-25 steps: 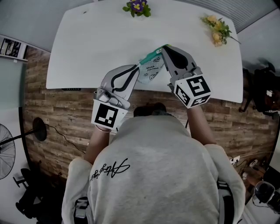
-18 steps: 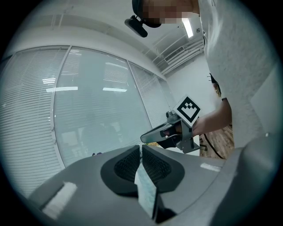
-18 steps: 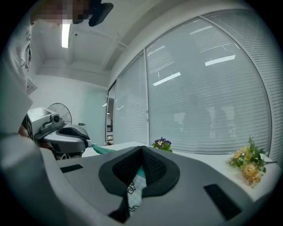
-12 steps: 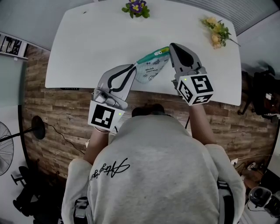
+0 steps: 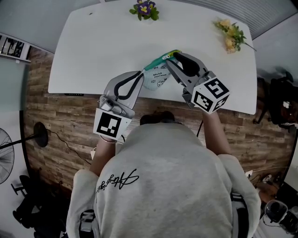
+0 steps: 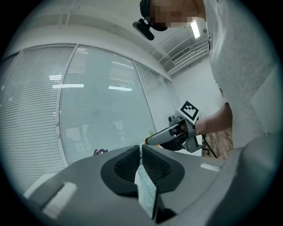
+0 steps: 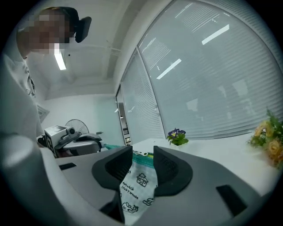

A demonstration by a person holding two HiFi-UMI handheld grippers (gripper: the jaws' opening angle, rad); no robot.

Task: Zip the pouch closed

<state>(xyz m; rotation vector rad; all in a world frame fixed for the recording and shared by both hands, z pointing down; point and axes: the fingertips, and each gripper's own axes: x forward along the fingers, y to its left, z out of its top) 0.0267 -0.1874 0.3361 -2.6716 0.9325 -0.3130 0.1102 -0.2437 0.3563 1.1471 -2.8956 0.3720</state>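
Head view: pouch (image 5: 157, 74) near front edge of table (image 5: 93, 42), left gripper (image 5: 142, 74) clamped on one end, right gripper (image 5: 170, 58) jaws just opening, slack around the other; open white surface beyond.

— What colour is the pouch (image 5: 158, 78)?
— White, printed with small black doodles; its zip (image 5: 160, 58) is green.
— And the bench (image 5: 93, 46)?
— Plain white, with purple flowers (image 5: 146, 7) and yellow flowers (image 5: 230, 30).

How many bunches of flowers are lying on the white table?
2. A purple bunch lies at the far edge of the table, near its middle; a yellow bunch lies toward its far right corner. None seems hidden.
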